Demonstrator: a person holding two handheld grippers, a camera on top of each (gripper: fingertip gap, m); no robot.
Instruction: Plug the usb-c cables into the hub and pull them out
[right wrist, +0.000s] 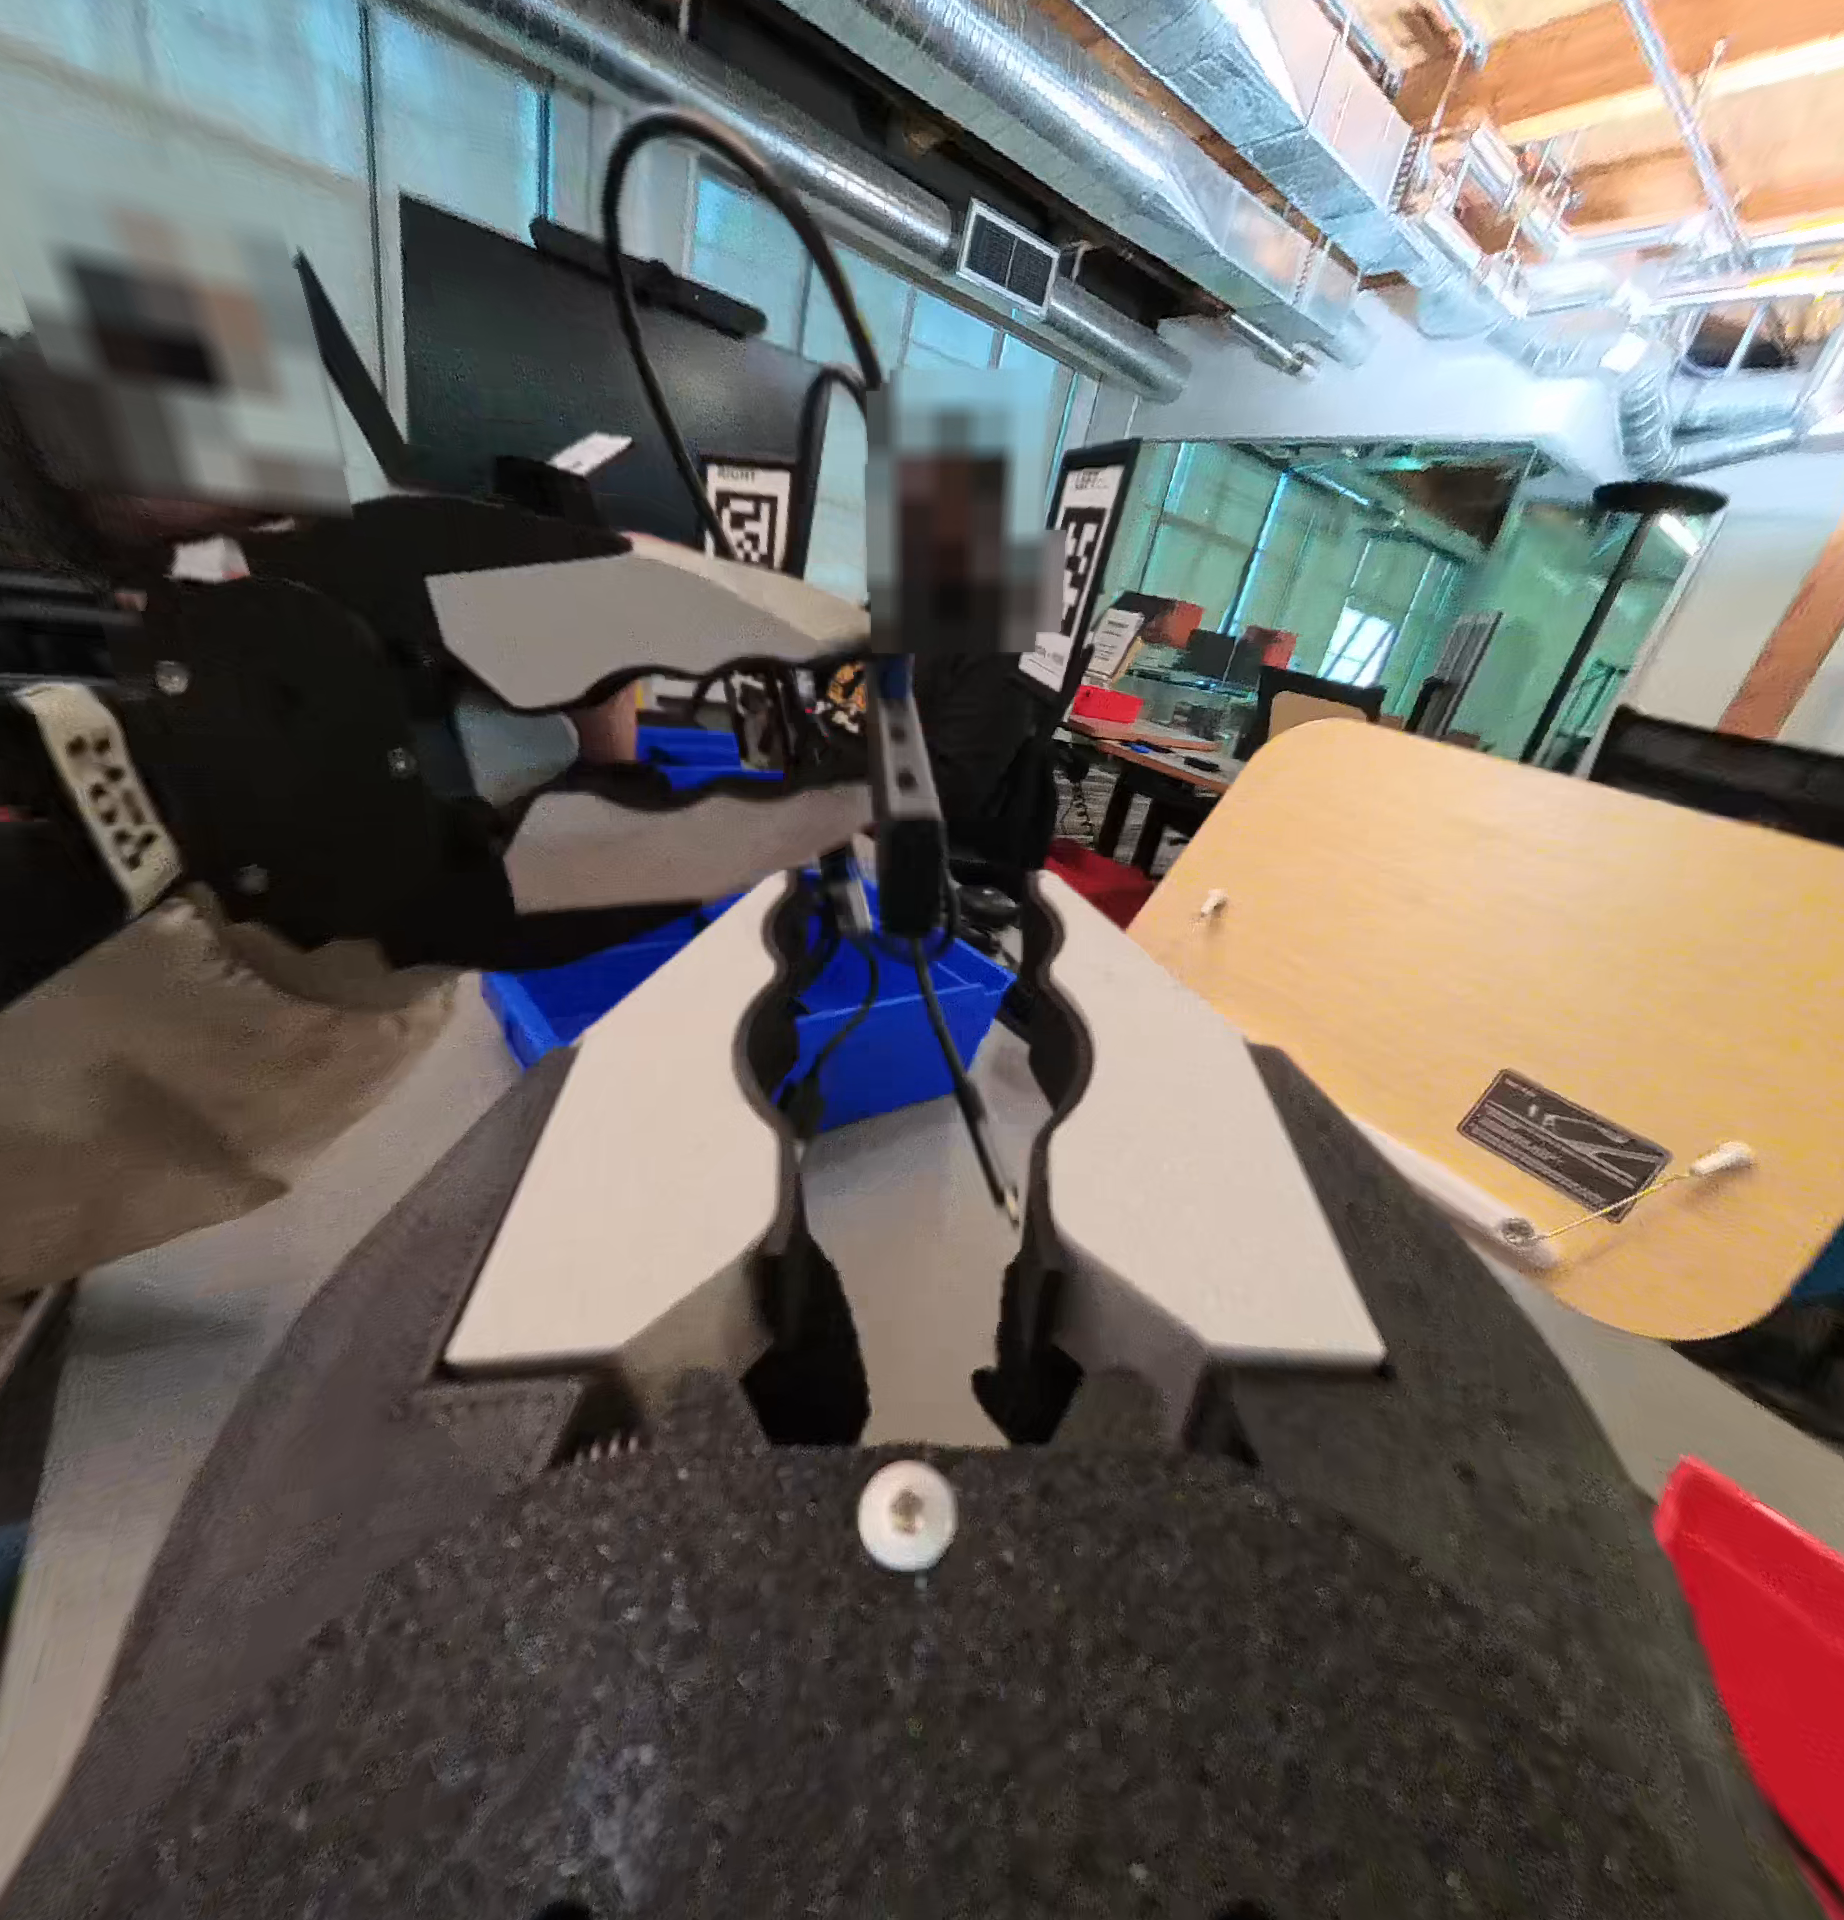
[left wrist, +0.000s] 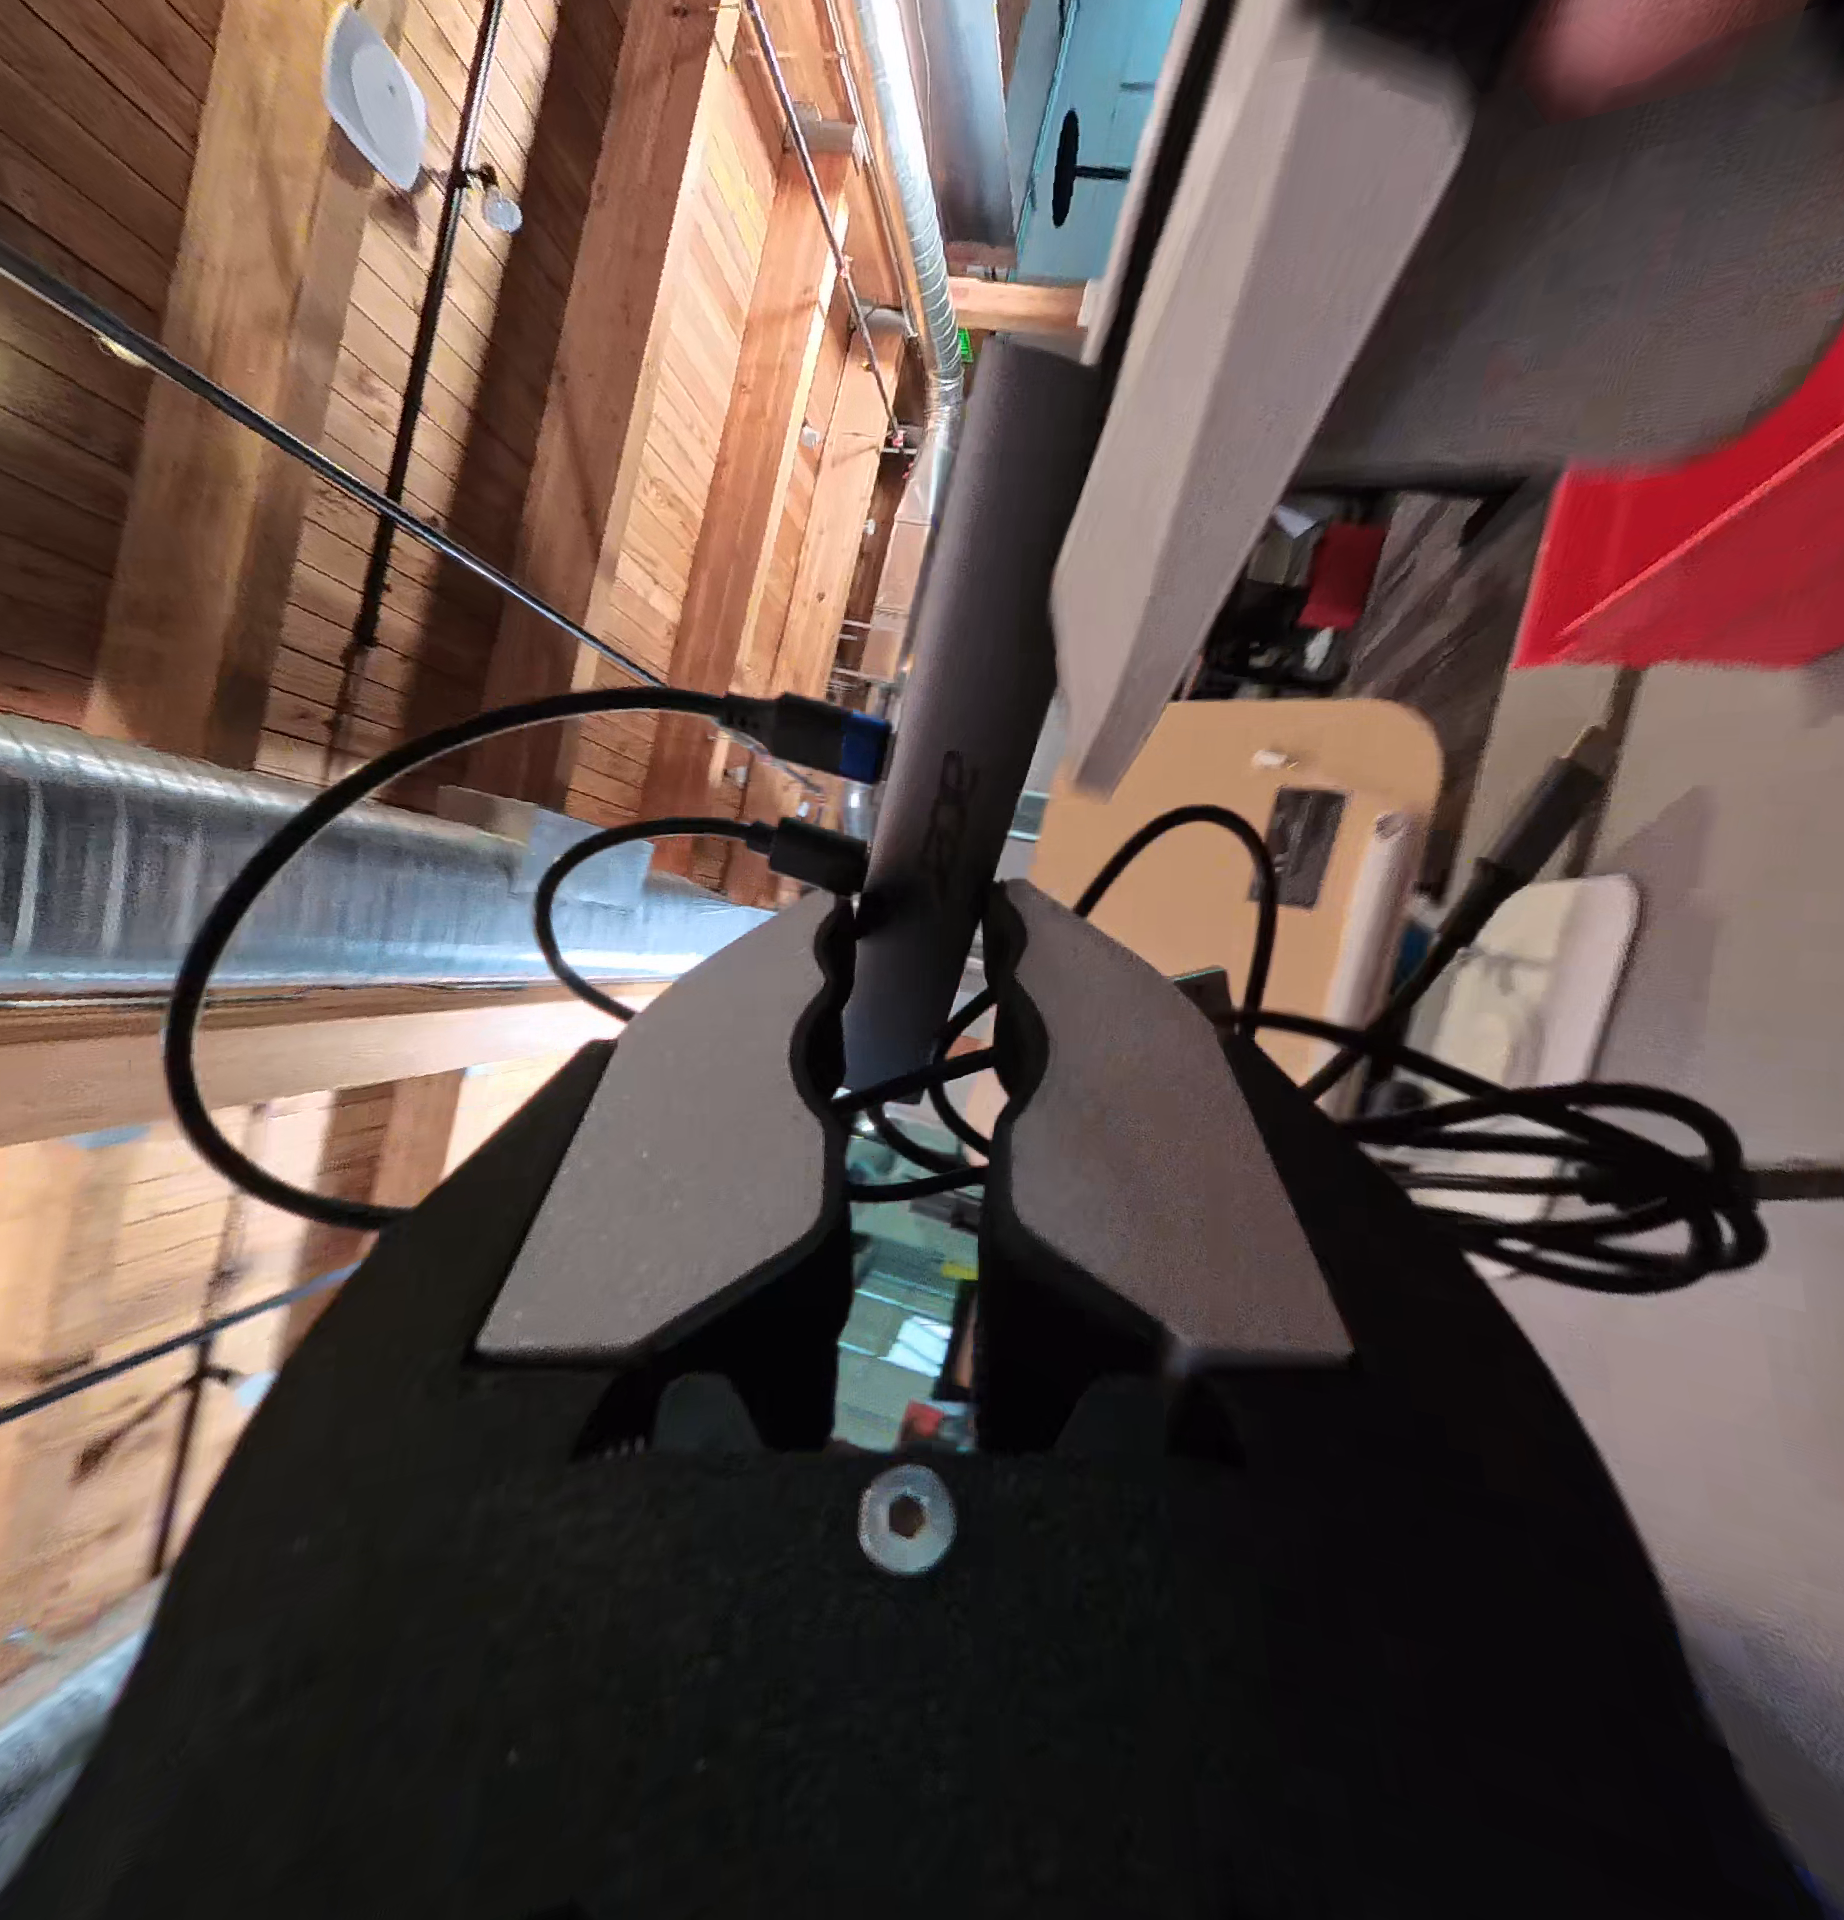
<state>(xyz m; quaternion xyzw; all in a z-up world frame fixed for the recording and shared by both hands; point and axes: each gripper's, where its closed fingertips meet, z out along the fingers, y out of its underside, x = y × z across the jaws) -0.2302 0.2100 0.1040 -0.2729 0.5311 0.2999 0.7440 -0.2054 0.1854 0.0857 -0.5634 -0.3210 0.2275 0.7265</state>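
Left gripper (left wrist: 918, 914) fingers clamped on grey hub (left wrist: 959, 623), held up off the desk (right wrist: 918, 1278), two black cables (left wrist: 804, 852) plugged in. Right gripper (right wrist: 913, 914) fingers spread, empty, just under the hub. Blue bin (right wrist: 897, 1049) behind.

left wrist view: we sit just behind the left gripper (left wrist: 918, 914), rolled sideways, tipped toward the wooden ceiling (left wrist: 274, 436), close on the hub (left wrist: 959, 665). right wrist view: we face level across the grey table (right wrist: 928, 1299) into the room. both views share the hub (right wrist: 905, 769) and the tan chair back (right wrist: 1520, 987).
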